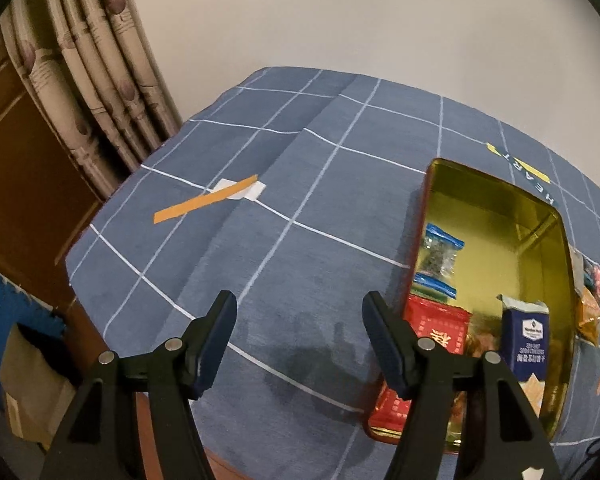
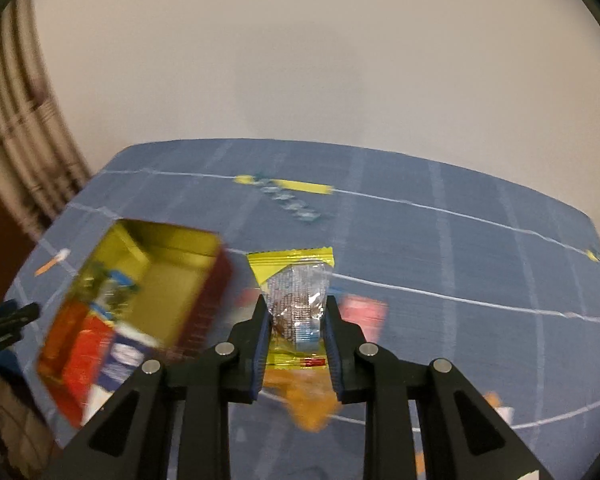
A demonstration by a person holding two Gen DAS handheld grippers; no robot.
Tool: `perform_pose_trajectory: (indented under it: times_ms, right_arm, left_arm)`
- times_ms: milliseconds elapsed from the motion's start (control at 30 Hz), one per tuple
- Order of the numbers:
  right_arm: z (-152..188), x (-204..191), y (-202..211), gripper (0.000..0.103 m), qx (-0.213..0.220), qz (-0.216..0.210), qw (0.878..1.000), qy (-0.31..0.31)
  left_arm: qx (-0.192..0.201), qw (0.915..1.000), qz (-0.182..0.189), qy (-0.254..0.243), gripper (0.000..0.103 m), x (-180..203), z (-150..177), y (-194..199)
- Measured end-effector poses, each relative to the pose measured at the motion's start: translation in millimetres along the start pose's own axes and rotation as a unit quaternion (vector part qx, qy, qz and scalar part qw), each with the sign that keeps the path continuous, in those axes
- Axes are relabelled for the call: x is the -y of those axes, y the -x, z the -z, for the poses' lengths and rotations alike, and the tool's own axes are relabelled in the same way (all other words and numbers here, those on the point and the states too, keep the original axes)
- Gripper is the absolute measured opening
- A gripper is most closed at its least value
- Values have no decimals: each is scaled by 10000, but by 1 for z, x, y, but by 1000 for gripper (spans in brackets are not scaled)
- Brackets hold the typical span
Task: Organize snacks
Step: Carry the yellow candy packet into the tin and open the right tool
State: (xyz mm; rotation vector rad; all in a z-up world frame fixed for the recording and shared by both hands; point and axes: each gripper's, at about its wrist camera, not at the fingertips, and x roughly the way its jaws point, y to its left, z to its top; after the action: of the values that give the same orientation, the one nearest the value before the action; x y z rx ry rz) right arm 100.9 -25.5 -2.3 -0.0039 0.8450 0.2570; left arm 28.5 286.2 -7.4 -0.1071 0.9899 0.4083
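A red tin with a gold inside (image 1: 556,216) sits on the blue checked tablecloth; it also shows, blurred, in the right wrist view (image 2: 204,248). It holds a blue-edged clear packet (image 1: 440,256), a red packet (image 1: 440,328) and a dark blue box (image 1: 526,340). My left gripper (image 1: 300,340) is open and empty, just left of the tin. My right gripper (image 2: 296,328) is shut on a yellow-edged clear snack packet (image 2: 296,280) and holds it above the cloth, right of the tin.
Loose snacks lie on the cloth right of the tin: an orange packet (image 2: 308,400) and a pink one (image 2: 364,312). An orange tape strip (image 1: 204,204) marks the cloth at the left. A curtain (image 1: 88,80) hangs beyond the table's left edge.
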Motion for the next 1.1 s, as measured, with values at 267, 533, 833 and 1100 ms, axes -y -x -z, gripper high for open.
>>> perform_pose_trajectory:
  times_ms: [267,533,833,1100]
  right_arm:
    - [-12,-73,-26,25,-228,-501,9975,433]
    - [-16,-107,-51,25,-446,-441,9944,850]
    - [-17,-123,-77,25,-719,-246,9911,1093]
    - [-17,-125,-83,25,-775,-126,9907,1110]
  left_arm:
    - [-175,9993,242,211,63,-5,-1,-2]
    - [-325,9985,316,303,68,-8,-1,-6]
    - [-368,9981,291,400,68,-12,0,-7]
    - [-418,9982,261,344,69,-11,1,-9]
